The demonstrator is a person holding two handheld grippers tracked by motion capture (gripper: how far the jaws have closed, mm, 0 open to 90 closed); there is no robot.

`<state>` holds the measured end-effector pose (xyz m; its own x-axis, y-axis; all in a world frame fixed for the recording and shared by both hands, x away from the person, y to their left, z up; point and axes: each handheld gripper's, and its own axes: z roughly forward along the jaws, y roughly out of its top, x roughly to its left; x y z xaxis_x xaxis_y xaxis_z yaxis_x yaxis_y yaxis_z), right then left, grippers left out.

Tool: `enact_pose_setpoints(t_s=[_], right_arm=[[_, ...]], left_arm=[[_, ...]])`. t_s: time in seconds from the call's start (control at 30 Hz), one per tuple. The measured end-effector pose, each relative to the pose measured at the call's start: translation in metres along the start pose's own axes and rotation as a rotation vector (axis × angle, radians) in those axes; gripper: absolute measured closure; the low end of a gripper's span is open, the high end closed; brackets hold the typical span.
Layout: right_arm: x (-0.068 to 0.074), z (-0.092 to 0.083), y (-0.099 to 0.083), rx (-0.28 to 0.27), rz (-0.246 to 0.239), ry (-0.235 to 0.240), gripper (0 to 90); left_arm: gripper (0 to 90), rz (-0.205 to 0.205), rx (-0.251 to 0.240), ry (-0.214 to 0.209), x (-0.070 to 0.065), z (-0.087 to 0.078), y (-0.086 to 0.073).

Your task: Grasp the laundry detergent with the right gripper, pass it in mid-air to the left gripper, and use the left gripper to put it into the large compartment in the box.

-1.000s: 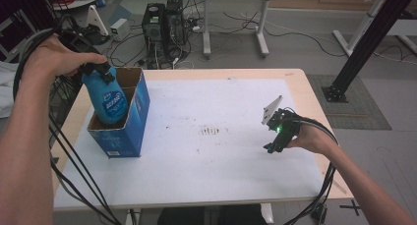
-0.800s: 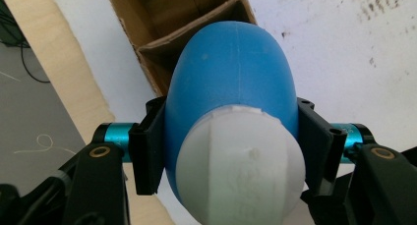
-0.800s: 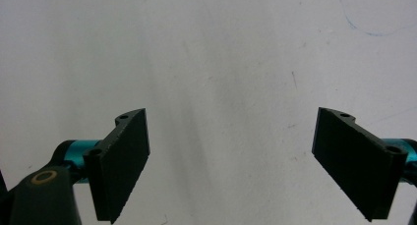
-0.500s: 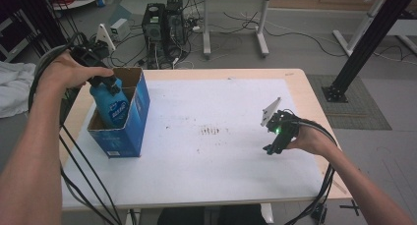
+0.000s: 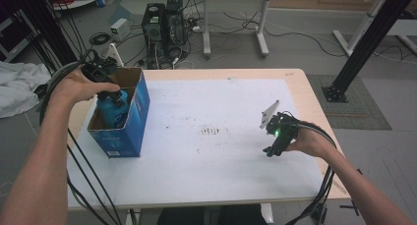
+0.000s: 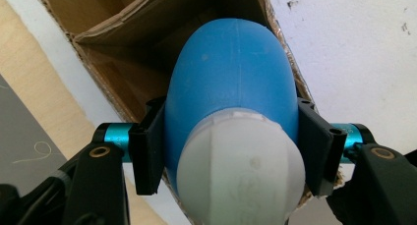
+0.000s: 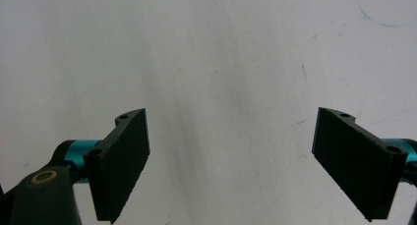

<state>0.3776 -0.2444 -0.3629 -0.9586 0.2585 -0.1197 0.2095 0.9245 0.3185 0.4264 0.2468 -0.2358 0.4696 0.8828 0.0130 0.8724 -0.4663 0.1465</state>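
Left gripper [image 5: 105, 82] clamped on blue bottle [image 5: 114, 109], lowering it into cardboard box [image 5: 129, 131], left of frame.
Next, I'd guess: seat bottle, release. Right gripper [image 5: 276, 136] wide open, empty, over table [image 5: 206, 181].

Blue bottle [image 5: 114, 111] lower, deeper (gripped) in box [image 5: 133, 122]

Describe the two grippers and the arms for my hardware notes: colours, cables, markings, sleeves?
Each gripper, left and right, has two flat black rectangular jaw pads on teal metal rods, with black link arms on brass-coloured pivots. The right one carries a grey three-cornered plate and a small green light. Black cables trail from both. Forearms bare; no sleeves in view.
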Motion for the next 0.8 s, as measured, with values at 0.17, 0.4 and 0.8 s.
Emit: enact_pose_setpoints(t_s=[0.17, 0.4, 0.8], right_arm=[[0.000, 0.001, -0.001, 0.002, 0.006, 0.002, 13.5], [0.001, 0.003, 0.000, 0.008, 0.003, 0.004, 13.5], [0.001, 0.005, 0.000, 0.013, 0.003, 0.007, 13.5]], left_arm=[[37.9, 0.039, 0.006, 0.002, 0.000, 0.009, -0.002], [37.9, 0.047, 0.001, -0.014, 0.001, 0.019, -0.006], [37.9, 0.077, 0.005, -0.018, 0.003, 0.029, -0.012]])
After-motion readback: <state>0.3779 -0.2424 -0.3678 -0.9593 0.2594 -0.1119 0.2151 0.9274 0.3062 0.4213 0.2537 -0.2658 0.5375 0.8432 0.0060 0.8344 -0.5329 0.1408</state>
